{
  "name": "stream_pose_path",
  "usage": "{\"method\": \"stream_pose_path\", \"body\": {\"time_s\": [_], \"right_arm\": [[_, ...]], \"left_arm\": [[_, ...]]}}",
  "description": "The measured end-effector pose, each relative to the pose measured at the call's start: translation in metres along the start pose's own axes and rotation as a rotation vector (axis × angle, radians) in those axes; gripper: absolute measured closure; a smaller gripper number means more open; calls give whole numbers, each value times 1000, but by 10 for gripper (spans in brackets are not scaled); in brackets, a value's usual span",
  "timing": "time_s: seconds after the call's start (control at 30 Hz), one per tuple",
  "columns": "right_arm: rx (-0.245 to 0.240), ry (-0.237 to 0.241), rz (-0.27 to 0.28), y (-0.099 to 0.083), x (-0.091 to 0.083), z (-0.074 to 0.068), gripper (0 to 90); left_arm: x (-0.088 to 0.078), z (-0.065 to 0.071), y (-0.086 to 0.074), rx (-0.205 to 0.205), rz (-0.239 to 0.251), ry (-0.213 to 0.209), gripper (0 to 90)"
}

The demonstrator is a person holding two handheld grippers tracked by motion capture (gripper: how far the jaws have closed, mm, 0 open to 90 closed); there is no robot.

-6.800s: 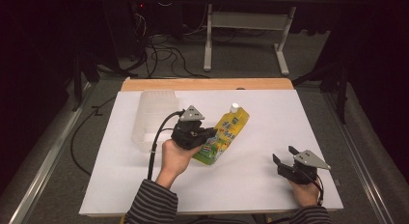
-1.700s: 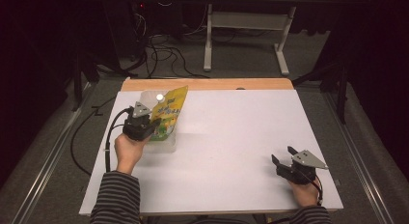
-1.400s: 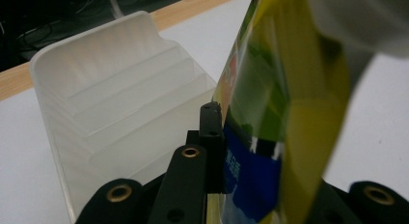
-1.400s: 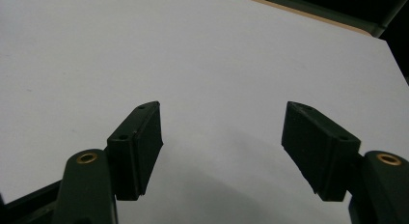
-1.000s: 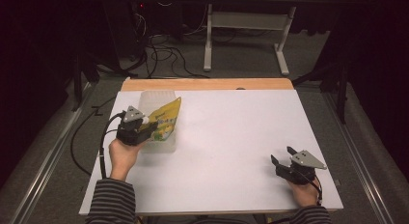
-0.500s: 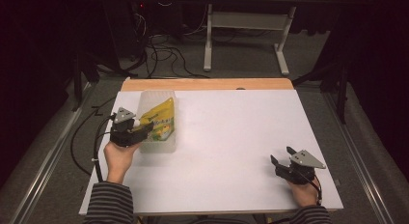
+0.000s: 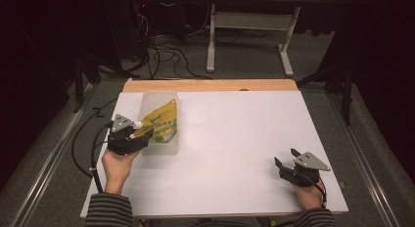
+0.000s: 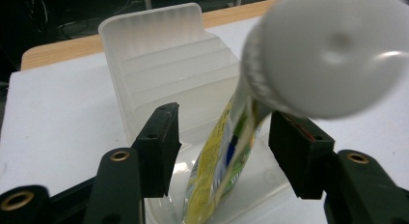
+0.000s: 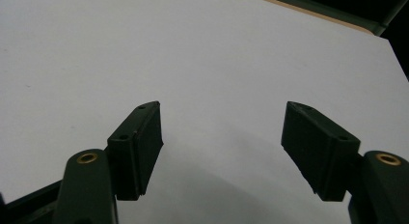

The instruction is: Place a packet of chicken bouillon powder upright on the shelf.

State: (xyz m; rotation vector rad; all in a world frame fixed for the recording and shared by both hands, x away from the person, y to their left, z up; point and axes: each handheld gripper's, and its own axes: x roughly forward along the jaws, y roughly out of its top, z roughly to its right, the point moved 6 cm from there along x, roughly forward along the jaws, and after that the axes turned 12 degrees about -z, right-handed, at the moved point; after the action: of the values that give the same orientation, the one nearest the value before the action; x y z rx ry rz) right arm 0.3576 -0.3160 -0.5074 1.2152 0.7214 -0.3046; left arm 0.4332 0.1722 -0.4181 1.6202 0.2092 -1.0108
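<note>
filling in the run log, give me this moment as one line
left gripper: jaws just opening, pads clear of yellow pouch | pouch: lying in clear bin, white cap at near end | right gripper: open, empty, over table

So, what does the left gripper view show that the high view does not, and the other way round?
Left gripper view alone: the pouch's white cap very close up, and the gap on each side between the open jaws of the left tool and the yellow pouch, after those jaws have just been opening.

High view alone: the right tool lying far off, and the person's striped sleeves.

Both: the pouch lying in the clear plastic tray on the white table.
</note>
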Motion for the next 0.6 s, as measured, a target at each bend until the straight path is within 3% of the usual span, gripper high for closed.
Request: {"method": "stream_pose_path", "body": {"time_s": [0.27, 0.5, 0.6], "right_arm": [[-1, 1, 0, 0, 0, 0, 314], [2, 1, -2, 0, 0, 0, 314], [6, 1, -3, 0, 0, 0, 314]], "left_arm": [[-10, -2, -8, -34, 41, 14, 422], [-16, -1, -11, -44, 55, 2, 407], [-19, -2, -12, -71, 72, 11, 389]]}}
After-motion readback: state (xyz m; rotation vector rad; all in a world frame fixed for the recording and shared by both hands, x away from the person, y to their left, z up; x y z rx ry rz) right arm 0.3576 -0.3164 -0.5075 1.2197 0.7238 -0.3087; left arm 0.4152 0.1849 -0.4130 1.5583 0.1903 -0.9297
